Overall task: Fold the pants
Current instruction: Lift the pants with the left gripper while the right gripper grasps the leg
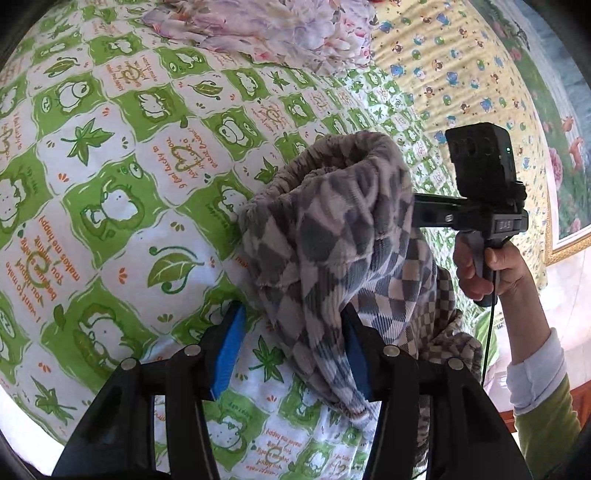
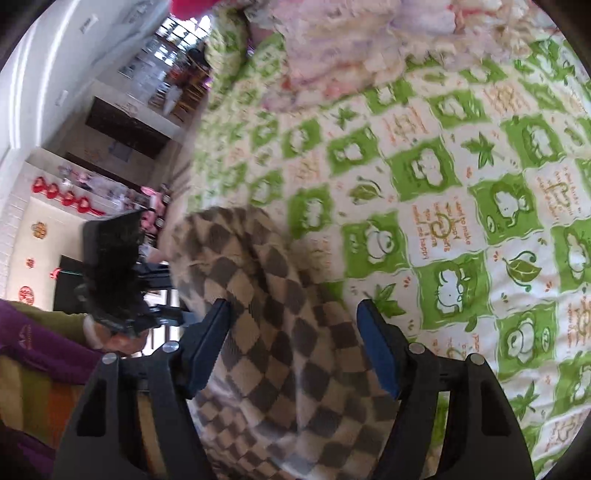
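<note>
Over the right finger of the open left tool (image 1: 291,350), checkered pants (image 1: 332,236).

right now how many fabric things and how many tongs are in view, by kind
checkered pants: 1
green frog bedspread: 1
pink floral blanket: 1
yellow cartoon sheet: 1
tongs: 2, left tongs and right tongs
total: 6

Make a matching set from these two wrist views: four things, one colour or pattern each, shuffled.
1. pants
2. bedsheet
3. right hand's sleeve
4. pads on the left tongs

a. blue
b. olive green with a white cuff
c. grey and beige checks
d. green and white squares with frogs and leaves

Pairs: 1-c, 2-d, 3-b, 4-a
</note>
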